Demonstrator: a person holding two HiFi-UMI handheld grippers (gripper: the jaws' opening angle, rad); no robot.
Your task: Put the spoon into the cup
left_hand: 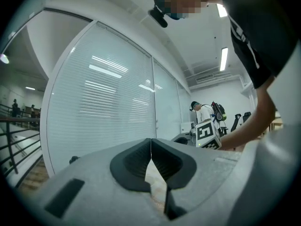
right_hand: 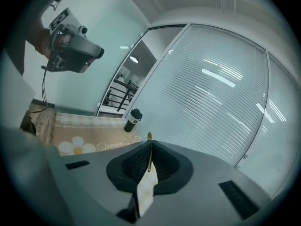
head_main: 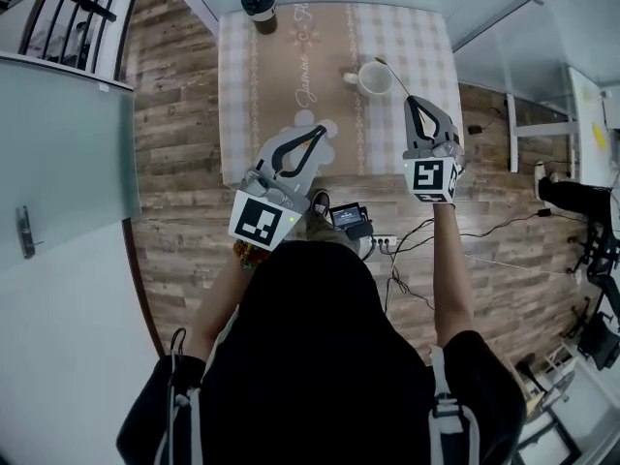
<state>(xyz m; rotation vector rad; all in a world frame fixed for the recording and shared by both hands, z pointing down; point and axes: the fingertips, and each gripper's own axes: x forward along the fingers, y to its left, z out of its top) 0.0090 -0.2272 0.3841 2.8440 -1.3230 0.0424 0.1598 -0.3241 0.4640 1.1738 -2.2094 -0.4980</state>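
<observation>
Two grippers hang over the near edge of the table (head_main: 291,85) in the head view. The right gripper (head_main: 415,102) pinches the spoon (head_main: 396,79), whose far end shows over the cup (head_main: 372,78) just ahead of its tips.

In the left gripper view, the left gripper (left_hand: 151,142) is clenched on nothing.

In the right gripper view, the jaws clamp the spoon's thin handle, which pokes just past the tips.
</observation>
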